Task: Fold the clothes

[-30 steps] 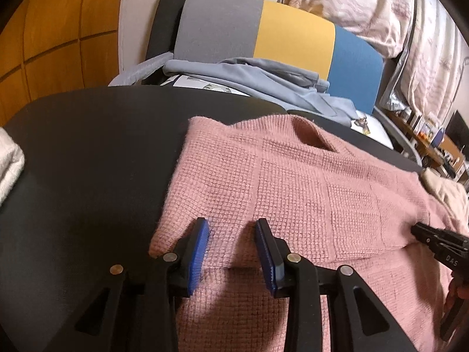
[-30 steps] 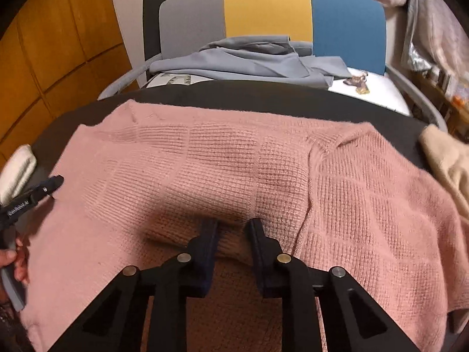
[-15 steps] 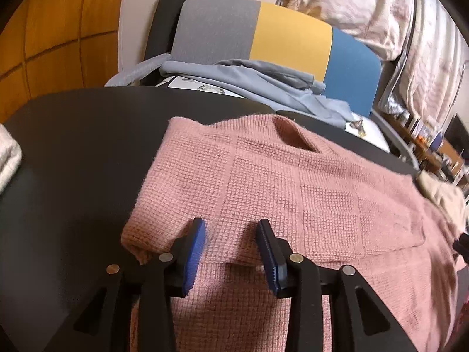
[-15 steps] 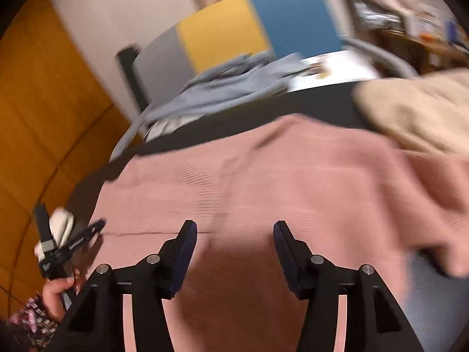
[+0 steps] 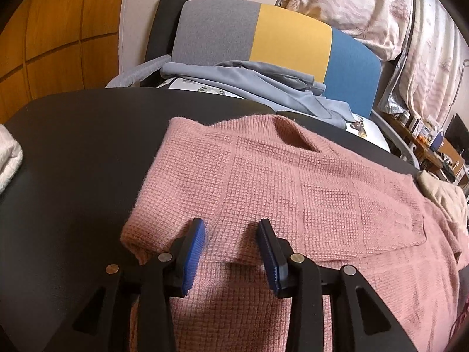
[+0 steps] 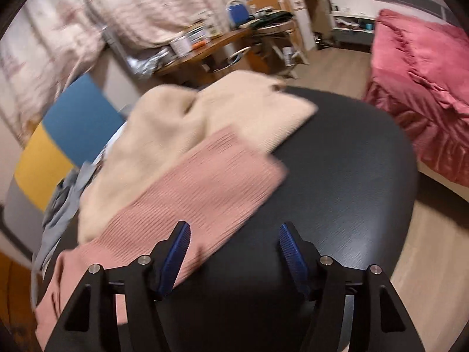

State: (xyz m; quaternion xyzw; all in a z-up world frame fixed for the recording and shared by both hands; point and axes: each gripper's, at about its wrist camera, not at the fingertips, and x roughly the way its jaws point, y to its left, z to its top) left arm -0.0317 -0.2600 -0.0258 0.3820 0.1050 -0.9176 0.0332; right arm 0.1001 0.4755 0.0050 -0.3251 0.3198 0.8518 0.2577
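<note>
Lying folded on the black tabletop (image 5: 73, 146), the pink knit sweater (image 5: 293, 193) sits under both empty, parted claws: left claw (image 5: 231, 234), right claw (image 6: 234, 237).

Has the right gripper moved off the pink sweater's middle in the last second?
Yes. The right gripper swung right, toward the sweater's sleeve at the table's right end, jaws open.

motion-blurred cream garment (image 6: 222, 117) and pink sweater (image 6: 187, 205) sleeve, sweater's near end cut off below
</note>
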